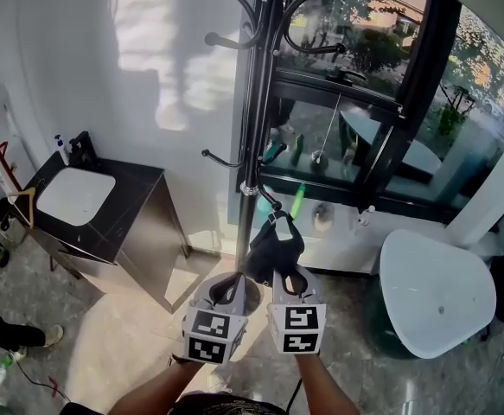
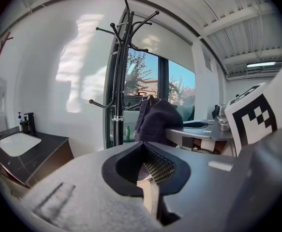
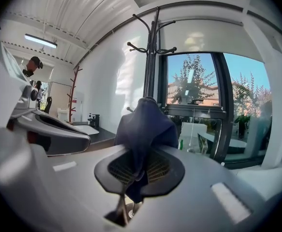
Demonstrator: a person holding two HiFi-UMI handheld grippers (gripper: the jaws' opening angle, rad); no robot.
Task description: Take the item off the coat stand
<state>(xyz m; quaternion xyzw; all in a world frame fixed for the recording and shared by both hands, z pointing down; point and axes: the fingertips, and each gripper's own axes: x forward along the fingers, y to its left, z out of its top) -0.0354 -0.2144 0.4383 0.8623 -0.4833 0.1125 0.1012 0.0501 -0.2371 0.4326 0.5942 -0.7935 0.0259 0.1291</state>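
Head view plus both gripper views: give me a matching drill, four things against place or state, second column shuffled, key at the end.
Things:
1. dark cloth
2. left tongs
3. white sink
4. white table

Place or state:
A. set into the dark cabinet, left of the coat stand
B. pinched in the right tongs
C. shut, nothing between them
D. at the far right, by the window

Pairs: 1-B, 2-C, 3-A, 4-D
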